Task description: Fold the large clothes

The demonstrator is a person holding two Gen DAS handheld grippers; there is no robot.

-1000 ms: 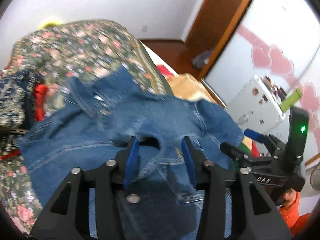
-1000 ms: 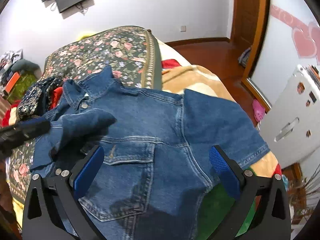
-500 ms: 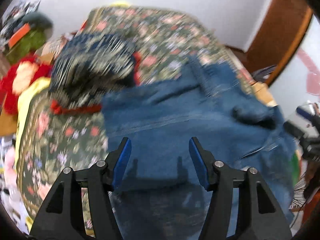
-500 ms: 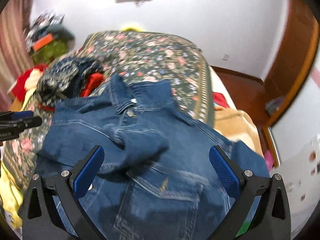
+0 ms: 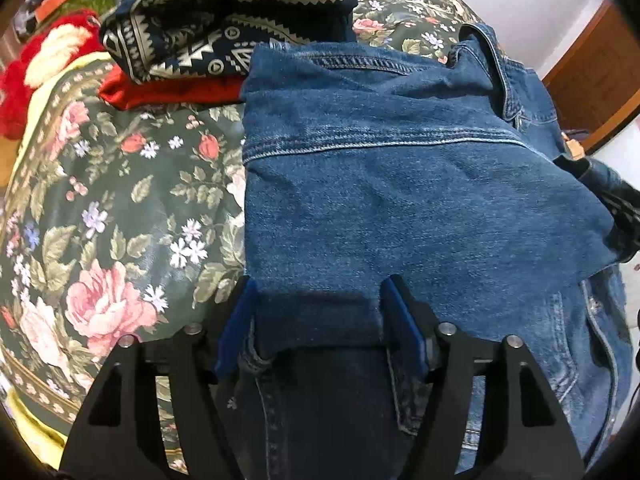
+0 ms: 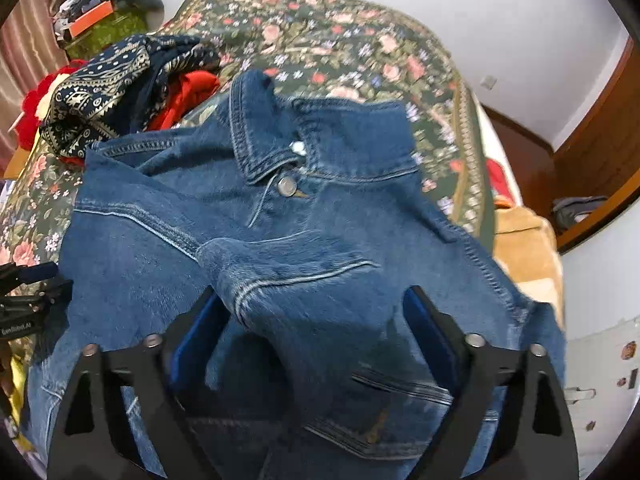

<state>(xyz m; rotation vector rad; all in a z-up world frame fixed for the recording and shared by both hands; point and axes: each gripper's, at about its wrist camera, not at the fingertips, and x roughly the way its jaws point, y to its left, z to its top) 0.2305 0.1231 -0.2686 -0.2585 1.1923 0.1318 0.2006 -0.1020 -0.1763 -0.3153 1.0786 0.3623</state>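
A blue denim jacket [image 5: 400,184] lies front side up on the floral bedspread [image 5: 120,208], its left sleeve folded across the chest. It also shows in the right wrist view [image 6: 320,240], collar and button at the top. My left gripper [image 5: 318,304] is open low over the jacket's left edge, denim between its blue pads. My right gripper [image 6: 312,320] is open over the folded sleeve cuff, not closed on it. The left gripper shows at the far left in the right wrist view [image 6: 28,280].
A stack of folded clothes, a navy patterned cloth [image 5: 224,20] over a red one [image 5: 172,92], sits beyond the jacket's left shoulder. A tan blanket [image 6: 524,248] lies at the right bed edge, with a wooden door frame [image 6: 600,152] behind.
My left gripper let go of the sleeve and swung left to the jacket's left edge. The sleeve now lies across the chest. My right gripper narrowed and moved over the cuff.
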